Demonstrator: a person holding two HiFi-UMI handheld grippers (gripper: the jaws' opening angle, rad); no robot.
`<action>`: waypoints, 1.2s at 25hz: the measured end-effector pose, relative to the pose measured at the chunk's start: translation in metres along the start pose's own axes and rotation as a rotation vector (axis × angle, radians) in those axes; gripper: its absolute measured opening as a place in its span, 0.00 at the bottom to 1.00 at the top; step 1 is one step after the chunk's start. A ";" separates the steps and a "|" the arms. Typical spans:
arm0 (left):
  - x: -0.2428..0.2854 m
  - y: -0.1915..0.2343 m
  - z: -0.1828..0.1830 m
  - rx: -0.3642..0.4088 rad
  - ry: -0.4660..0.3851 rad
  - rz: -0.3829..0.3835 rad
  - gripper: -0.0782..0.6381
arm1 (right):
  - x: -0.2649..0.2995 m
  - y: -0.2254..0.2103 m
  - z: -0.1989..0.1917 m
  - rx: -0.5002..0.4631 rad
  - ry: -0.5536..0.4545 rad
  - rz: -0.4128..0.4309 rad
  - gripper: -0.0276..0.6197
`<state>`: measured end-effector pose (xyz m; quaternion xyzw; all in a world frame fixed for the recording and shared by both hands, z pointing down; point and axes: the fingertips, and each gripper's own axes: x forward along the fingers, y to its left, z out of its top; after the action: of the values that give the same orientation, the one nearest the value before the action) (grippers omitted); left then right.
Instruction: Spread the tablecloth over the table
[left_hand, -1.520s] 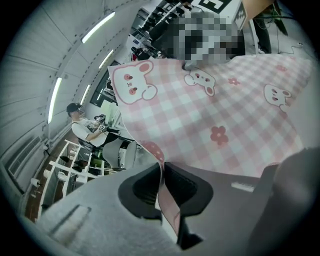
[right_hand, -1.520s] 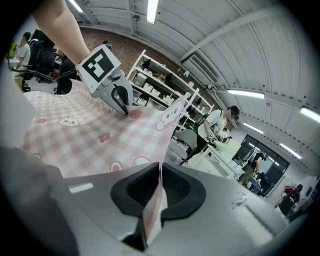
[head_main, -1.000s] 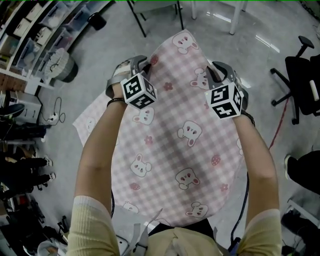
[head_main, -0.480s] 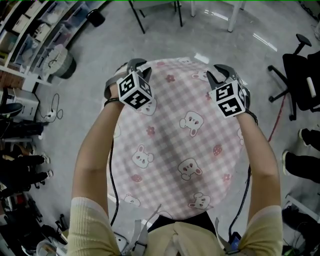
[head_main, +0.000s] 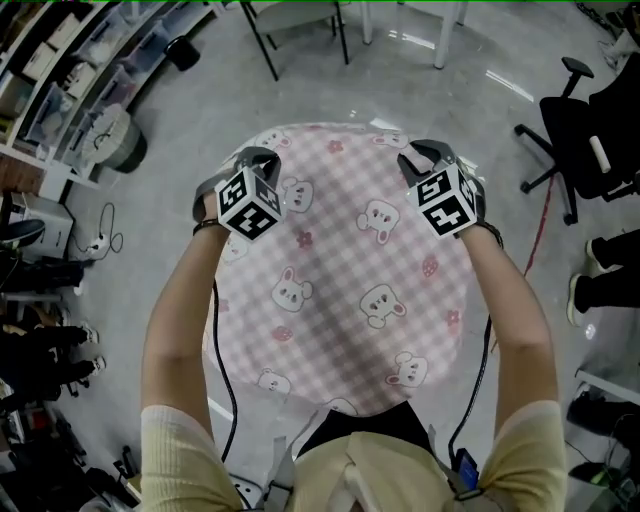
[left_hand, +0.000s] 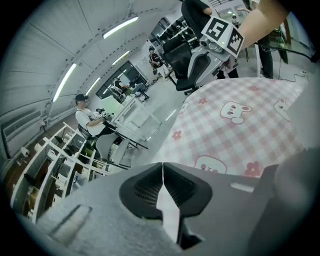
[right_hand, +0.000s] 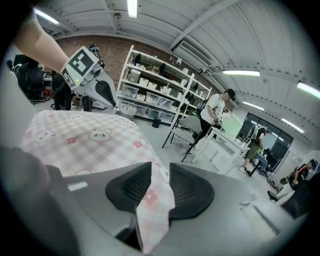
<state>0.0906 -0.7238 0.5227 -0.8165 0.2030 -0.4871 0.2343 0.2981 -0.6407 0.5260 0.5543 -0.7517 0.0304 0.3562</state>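
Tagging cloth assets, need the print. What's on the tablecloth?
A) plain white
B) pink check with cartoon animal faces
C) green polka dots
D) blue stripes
B: the tablecloth shows a pale pink check dotted with white bunny and bear faces and small pink flowers in all three views.

- A pink checked tablecloth (head_main: 340, 290) with bunny prints lies spread at the centre; the surface under it is hidden.
- A glossy grey floor (head_main: 180, 200) runs all round.
- On the floor stand a black office chair (head_main: 585, 150) at 2 o'clock, a black-legged chair (head_main: 300, 25) at 12 and white shelving (head_main: 60, 70) at 10; a red cable (head_main: 543, 225) lies at 3.
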 end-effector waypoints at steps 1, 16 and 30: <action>-0.008 -0.004 -0.002 -0.002 0.000 -0.003 0.13 | -0.007 0.005 0.003 -0.003 -0.002 0.001 0.23; -0.138 -0.050 -0.027 -0.043 -0.039 -0.002 0.12 | -0.116 0.073 0.039 0.110 -0.052 -0.011 0.16; -0.234 -0.099 -0.024 -0.137 -0.102 0.074 0.12 | -0.197 0.124 0.042 0.107 -0.094 -0.010 0.05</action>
<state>-0.0243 -0.5169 0.4266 -0.8463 0.2535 -0.4207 0.2060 0.1970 -0.4513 0.4256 0.5771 -0.7621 0.0429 0.2904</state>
